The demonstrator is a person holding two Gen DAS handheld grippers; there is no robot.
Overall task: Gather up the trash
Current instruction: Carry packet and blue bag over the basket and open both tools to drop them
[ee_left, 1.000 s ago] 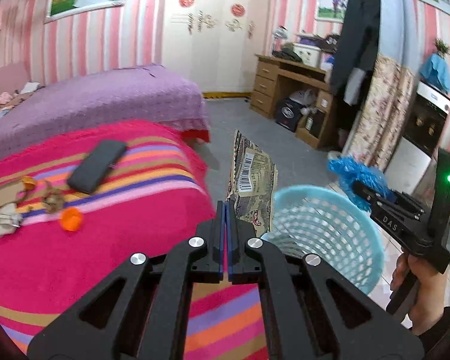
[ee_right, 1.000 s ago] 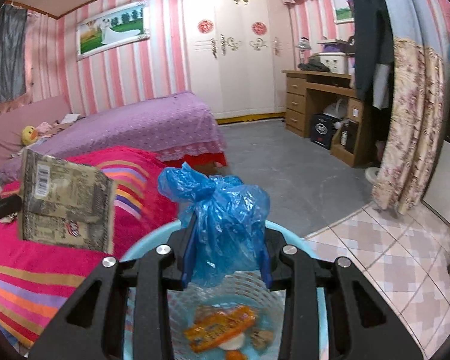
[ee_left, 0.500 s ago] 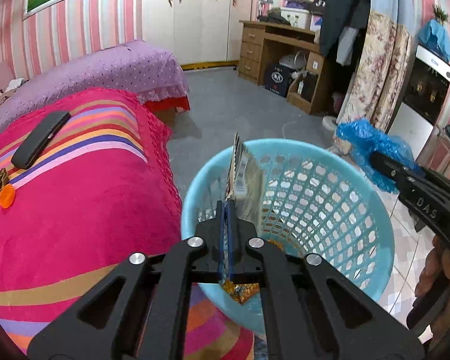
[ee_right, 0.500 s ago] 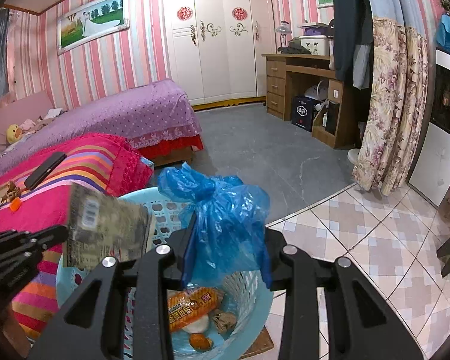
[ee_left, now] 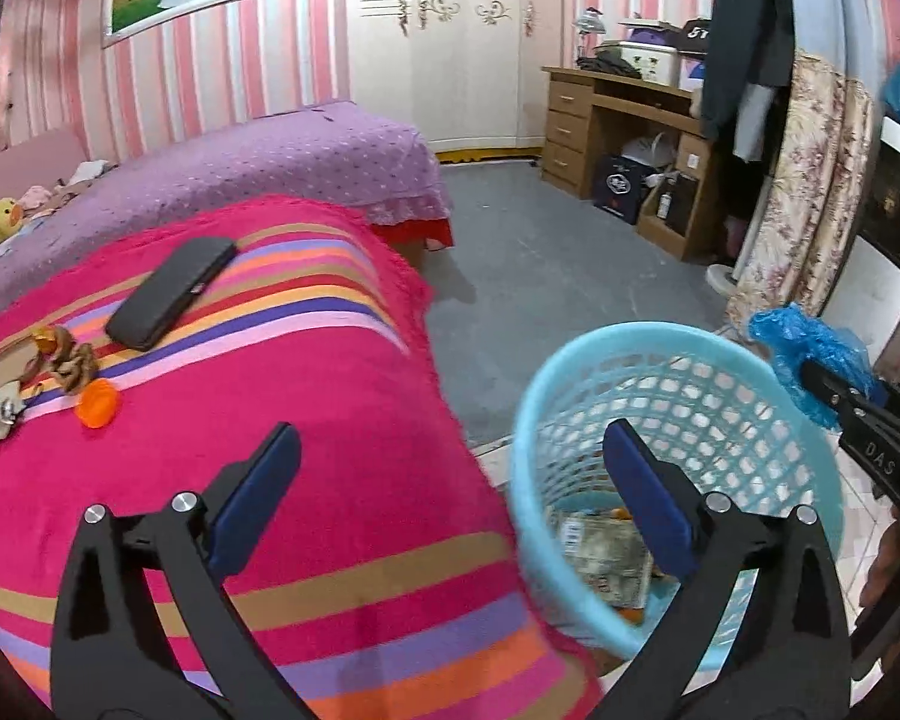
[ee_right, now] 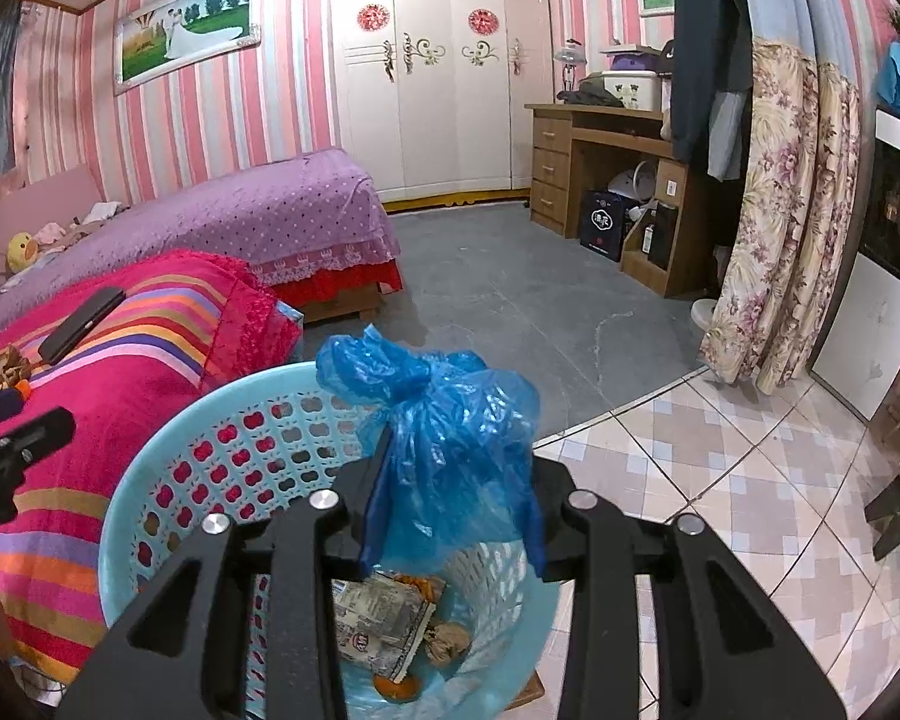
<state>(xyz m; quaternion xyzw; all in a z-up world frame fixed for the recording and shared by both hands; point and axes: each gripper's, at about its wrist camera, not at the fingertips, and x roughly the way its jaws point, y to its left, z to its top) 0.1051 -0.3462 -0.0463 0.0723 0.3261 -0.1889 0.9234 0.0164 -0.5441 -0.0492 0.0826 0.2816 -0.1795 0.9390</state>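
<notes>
Right now my left tool [ee_left: 450, 462] has its fingers spread wide apart with nothing between them, one blue pad [ee_left: 258, 498] over the striped blanket [ee_left: 306, 420] and the other over the light blue basket [ee_left: 576, 372]. My right tool [ee_right: 450, 516] is clamped on a crumpled blue plastic bag [ee_right: 450, 420], which it holds above the basket's rim [ee_right: 150, 462]; from the left wrist view the same bag [ee_left: 810, 354] shows at the far edge of the basket, gripped in the black tool. Down in the basket I can see a printed snack wrapper [ee_right: 384, 624] lying flat on the bottom, with a brownish scrap [ee_right: 447, 642] just beside it and something orange [ee_right: 396, 687] partly hidden below it. The left wrist view shows the wrapper [ee_left: 600, 552] as well, partly behind the right-hand pad. The basket stands on the floor right against the side of the bed with the striped blanket. On that blanket, well apart from the basket, a black flat case [ee_left: 171, 291] lies across the stripes, and nearer the edge of the view an orange cap [ee_left: 97, 408] sits just beside some crumpled brown and white scraps [ee_left: 36, 378]. Behind it is a second bed under a purple cover [ee_left: 270, 162], and a wooden desk [ee_left: 624, 138] stands against the far wall.
</notes>
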